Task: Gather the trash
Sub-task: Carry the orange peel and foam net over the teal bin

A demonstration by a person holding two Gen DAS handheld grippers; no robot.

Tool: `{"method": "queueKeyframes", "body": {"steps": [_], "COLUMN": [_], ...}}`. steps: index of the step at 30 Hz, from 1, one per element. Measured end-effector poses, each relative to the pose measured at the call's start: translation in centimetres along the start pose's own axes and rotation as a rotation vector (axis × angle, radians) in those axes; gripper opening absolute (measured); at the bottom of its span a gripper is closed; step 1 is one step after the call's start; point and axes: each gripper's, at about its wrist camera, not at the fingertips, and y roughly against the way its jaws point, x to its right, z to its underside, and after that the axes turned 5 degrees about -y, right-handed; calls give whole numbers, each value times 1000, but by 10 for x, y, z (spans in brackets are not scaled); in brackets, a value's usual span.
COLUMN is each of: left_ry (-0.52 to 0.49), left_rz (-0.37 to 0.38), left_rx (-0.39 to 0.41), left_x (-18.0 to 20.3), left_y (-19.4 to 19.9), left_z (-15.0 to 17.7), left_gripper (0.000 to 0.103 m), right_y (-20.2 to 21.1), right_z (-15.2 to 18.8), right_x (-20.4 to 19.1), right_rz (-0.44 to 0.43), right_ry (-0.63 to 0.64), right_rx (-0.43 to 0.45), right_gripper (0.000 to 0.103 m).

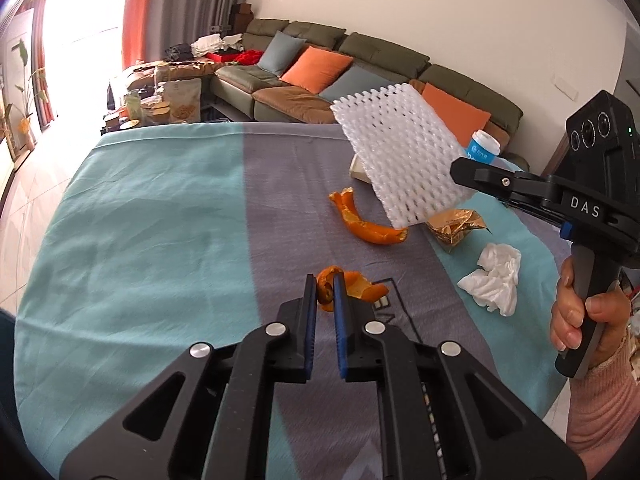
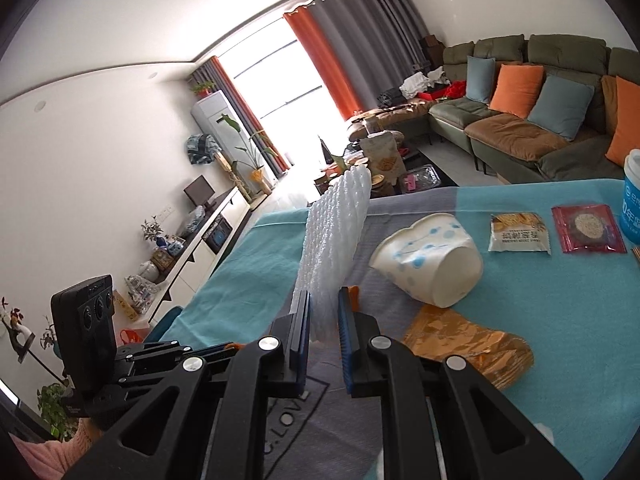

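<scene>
1. The left hand-held gripper (image 1: 324, 280) has its blue pads clamped narrowly on a curled piece of orange peel (image 1: 352, 286), which sticks out past the fingertips above the grey stripe of the cloth
2. The right hand-held gripper (image 2: 324, 300) is pinched on the lower edge of a white foam net sleeve (image 2: 334, 240); in the left wrist view the sleeve (image 1: 404, 152) stands up from the jaws, raised clear of the surface
3. A hand (image 1: 580, 312) in a pink sleeve grips the right tool's handle at the right edge of the left wrist view
4. A second, longer strip of orange peel (image 1: 368, 220) lies on the grey stripe, beyond the held piece and just below the raised sleeve
5. A crumpled gold foil wrapper (image 1: 456, 228) lies to the right of that strip, and a crumpled white tissue (image 1: 496, 280) lies nearer the right edge, on the teal part
6. In the right wrist view a white paper cup with blue dots (image 2: 432, 264) lies on its side beyond the gold wrapper
7. Farther back lie two flat snack packets, one pale (image 2: 520, 234) and one red (image 2: 588, 228), side by side
8. A blue-and-white cup (image 2: 632, 196) stands at the far right edge
9. The surface (image 1: 160, 220) is covered by a teal and grey cloth; a green sofa (image 1: 380, 60) with orange and blue cushions stands behind it
</scene>
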Motion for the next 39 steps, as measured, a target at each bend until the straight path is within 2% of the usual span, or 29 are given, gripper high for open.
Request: {"method": "queueKeyframes", "body": {"steps": [10, 22, 39], "left_ry": [50, 147, 193], "left_rz": [-58, -137, -221], "left_rx": [47, 105, 163], "left_x": [-27, -67, -90], "left_y": [50, 108, 154], "left_z": [24, 53, 70], "left_gripper": [9, 9, 9], "right_y": [-4, -27, -61], "right_z": [8, 20, 34], "right_x": [-26, -62, -115], "right_rz": [-49, -132, -221], "right_ry": [39, 83, 157], "right_rx": [-21, -83, -170], "right_gripper": [12, 12, 12]}}
